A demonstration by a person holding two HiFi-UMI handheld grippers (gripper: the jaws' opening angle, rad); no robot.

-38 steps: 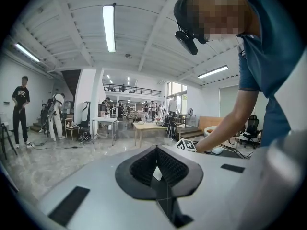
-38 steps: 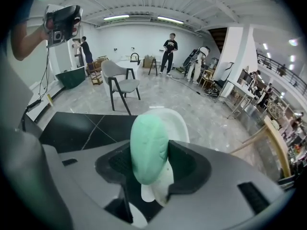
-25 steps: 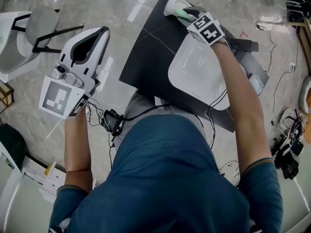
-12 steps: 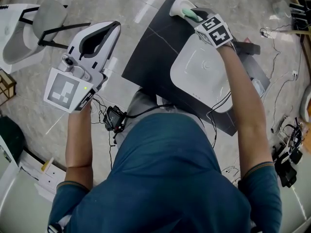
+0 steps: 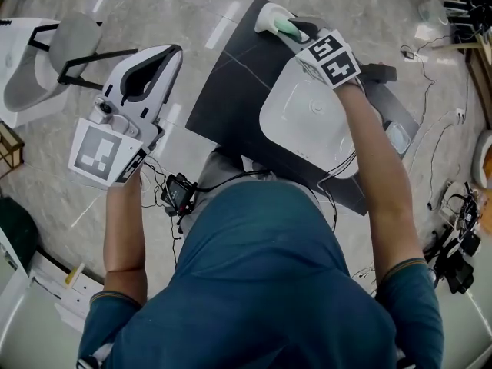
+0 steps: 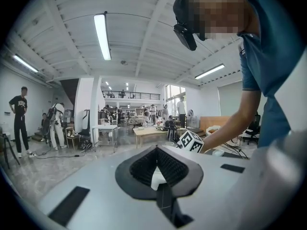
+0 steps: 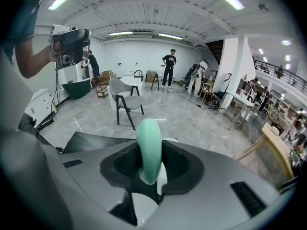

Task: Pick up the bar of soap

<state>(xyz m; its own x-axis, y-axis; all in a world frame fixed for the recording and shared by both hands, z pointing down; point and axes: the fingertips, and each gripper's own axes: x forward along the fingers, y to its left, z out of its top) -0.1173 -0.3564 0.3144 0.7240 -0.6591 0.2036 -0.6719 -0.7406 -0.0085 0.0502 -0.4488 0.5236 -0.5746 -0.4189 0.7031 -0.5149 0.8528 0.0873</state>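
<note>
As the right tool (image 5: 283,23), its jaws having just been closing, clamps the green bar of soap (image 7: 148,143) above the tabletop (image 5: 231,91), the pick-up reads as essentially complete.

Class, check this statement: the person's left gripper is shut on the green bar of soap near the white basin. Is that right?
Wrong gripper. It is the right gripper, its jaws just closed tighter, that is shut on the green bar of soap near the white basin; the right gripper view shows it clamped.
</note>
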